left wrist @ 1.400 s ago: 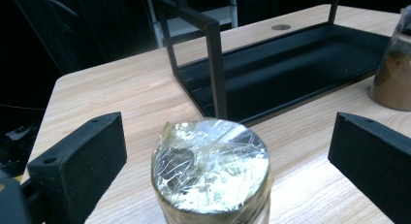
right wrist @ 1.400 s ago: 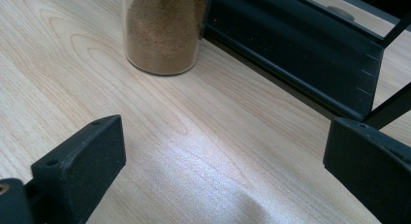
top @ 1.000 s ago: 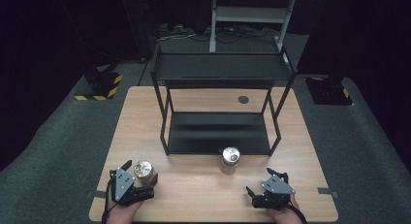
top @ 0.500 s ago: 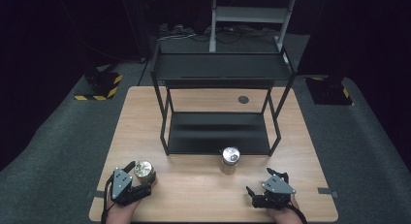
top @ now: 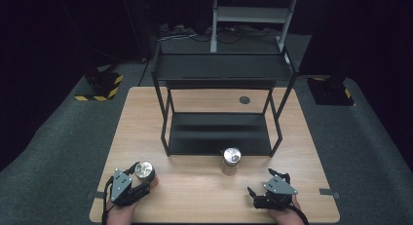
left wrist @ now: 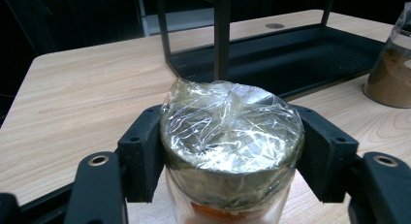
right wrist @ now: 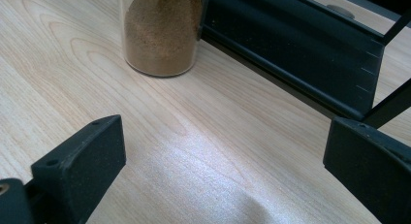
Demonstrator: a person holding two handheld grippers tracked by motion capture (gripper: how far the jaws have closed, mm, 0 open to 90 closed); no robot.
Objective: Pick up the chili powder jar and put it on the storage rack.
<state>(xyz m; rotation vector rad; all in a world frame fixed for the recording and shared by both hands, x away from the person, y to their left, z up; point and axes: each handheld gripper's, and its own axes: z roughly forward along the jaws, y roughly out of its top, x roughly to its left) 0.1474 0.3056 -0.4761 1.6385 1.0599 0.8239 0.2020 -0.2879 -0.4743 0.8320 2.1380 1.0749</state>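
Note:
A glass jar with crinkled plastic film over its lid (left wrist: 231, 132) stands on the wooden table near the front left (top: 142, 170). My left gripper (top: 140, 178) is shut on the jar, and both black pads (left wrist: 141, 158) press against the lid's sides. Orange contents show below the lid. A second jar of brown powder (top: 231, 159) stands just in front of the black rack and also appears in the right gripper view (right wrist: 162, 35). My right gripper (top: 261, 184) rests open at the front right with bare table between its jaws (right wrist: 218, 151).
A black two-level metal rack (top: 219, 132) stands mid-table, its lower tray (right wrist: 300, 44) close behind the powder jar. The table (top: 195, 196) has a round hole (top: 244, 100) at the back. Dark floor surrounds the table edges.
My left gripper has shifted slightly around the film-topped jar and its jaws have closed in on the lid. The jar and my right gripper stay where they were.

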